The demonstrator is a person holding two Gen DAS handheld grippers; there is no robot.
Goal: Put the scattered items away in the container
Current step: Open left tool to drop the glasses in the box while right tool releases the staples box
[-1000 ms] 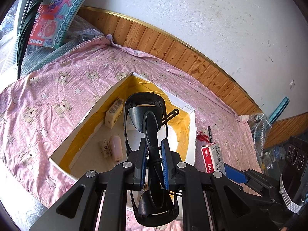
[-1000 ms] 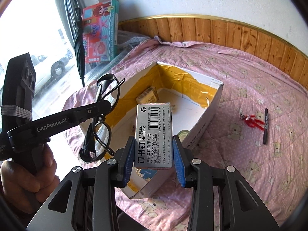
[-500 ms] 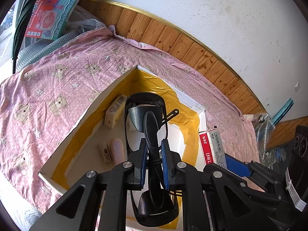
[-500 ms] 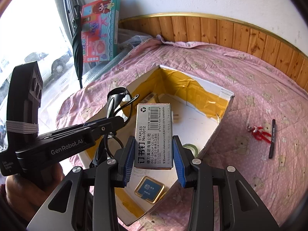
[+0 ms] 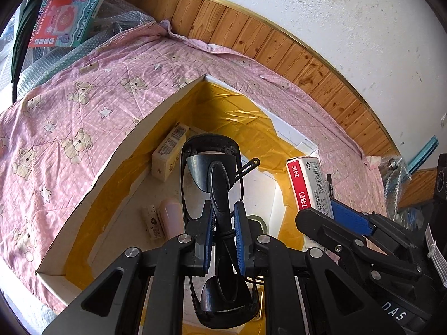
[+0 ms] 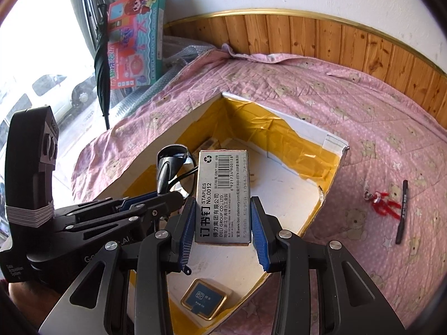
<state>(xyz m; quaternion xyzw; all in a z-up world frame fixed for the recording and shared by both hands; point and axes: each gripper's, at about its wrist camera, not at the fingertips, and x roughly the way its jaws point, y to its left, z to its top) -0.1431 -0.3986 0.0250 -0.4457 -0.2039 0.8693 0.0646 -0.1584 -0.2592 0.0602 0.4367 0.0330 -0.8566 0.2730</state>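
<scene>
My left gripper is shut on black sunglasses, held upright over the open white box with yellow tape inside. In the right wrist view the sunglasses show at the left, above the box. My right gripper is shut on a grey staples box, also above the box opening; its red side shows in the left wrist view. Inside lie a cream carton, a pink tube and a gold-edged blue tin.
On the pink bear-print quilt right of the box lie a red charm and a black pen. A toy box and a folded umbrella lean at the far left. Wood panelling backs the bed.
Both grippers have moved forward and lower over the box with their loads. The staples box and sunglasses now sit closer together above the box interior.
</scene>
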